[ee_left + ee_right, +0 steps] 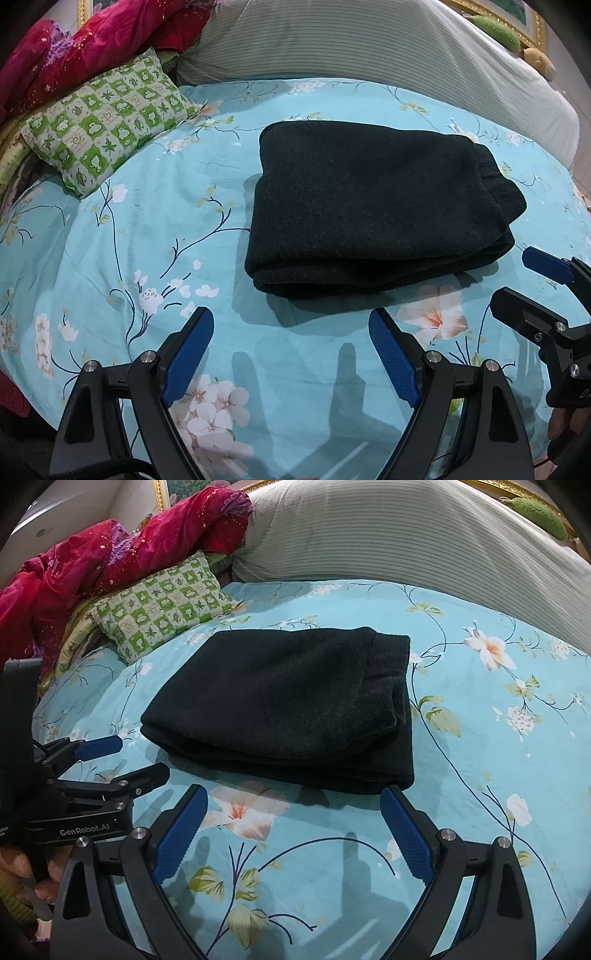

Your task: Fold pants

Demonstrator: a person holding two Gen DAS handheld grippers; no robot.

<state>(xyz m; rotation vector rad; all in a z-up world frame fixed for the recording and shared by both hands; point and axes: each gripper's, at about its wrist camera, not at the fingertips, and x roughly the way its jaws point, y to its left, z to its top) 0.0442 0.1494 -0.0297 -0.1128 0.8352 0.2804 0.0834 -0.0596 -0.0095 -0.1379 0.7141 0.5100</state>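
A bed with a light blue floral bedsheet [147,221] carries the black pants [369,210], folded into a thick rectangular bundle near its middle, well apart from the green checked pillow [107,118]. The knit looks soft, fairly heavy and non-slippery; the layers would likely slump if lifted by one corner, so the stacked near edge seems the safest hold. The left gripper [291,354] and right gripper [295,830] hover just short of it, fingers spread wide and empty.

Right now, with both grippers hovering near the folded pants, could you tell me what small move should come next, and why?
Probably just draw both back: the pants already lie in a compact stack on the bedsheet, and the left gripper and right gripper are open, holding nothing.
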